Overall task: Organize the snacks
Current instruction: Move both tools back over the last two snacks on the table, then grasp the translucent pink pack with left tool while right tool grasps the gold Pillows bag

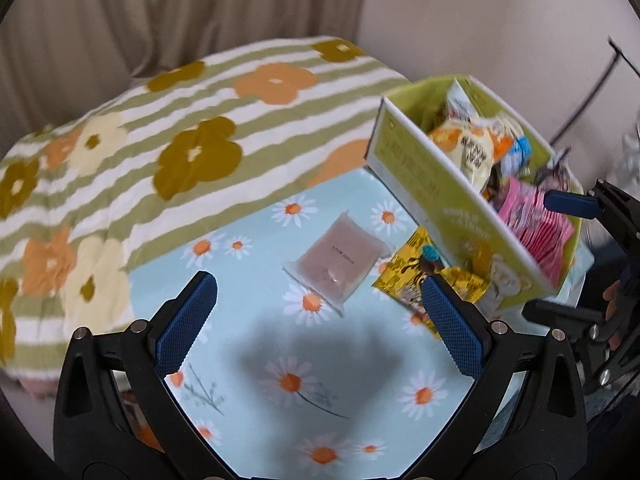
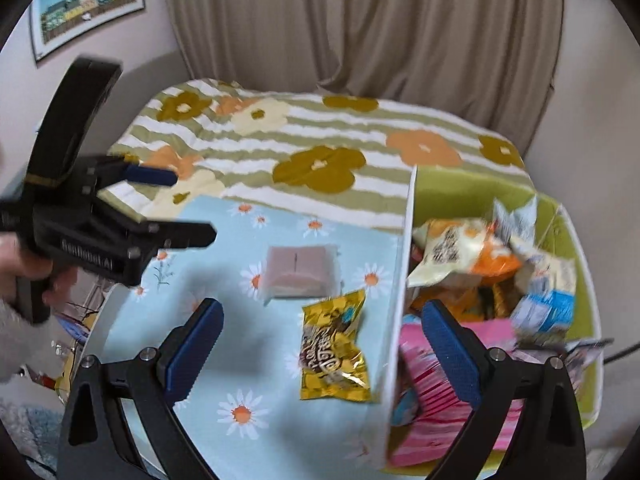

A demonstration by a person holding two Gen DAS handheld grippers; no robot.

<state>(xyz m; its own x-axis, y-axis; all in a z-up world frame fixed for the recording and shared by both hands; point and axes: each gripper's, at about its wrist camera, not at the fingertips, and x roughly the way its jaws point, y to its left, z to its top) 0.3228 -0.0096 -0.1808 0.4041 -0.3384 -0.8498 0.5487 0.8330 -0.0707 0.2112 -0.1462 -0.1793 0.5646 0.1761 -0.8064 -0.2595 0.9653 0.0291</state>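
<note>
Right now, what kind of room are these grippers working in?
Probably a bedroom at home: a flowered blanket on what looks like a bed, beige curtains behind it, and a framed picture on the wall.

This is a home, most likely a bedroom or living room. A soft quilted blanket [image 2: 320, 148] with green and white stripes and big flowers lies along the far side of a small table under a pale blue daisy-print cloth [image 1: 256, 420], and behind it long beige curtains [image 2: 360, 20] hang in folds against a plain wall. 1 framed picture [image 2: 86, 4] of a row of buildings hangs on that wall.
</note>
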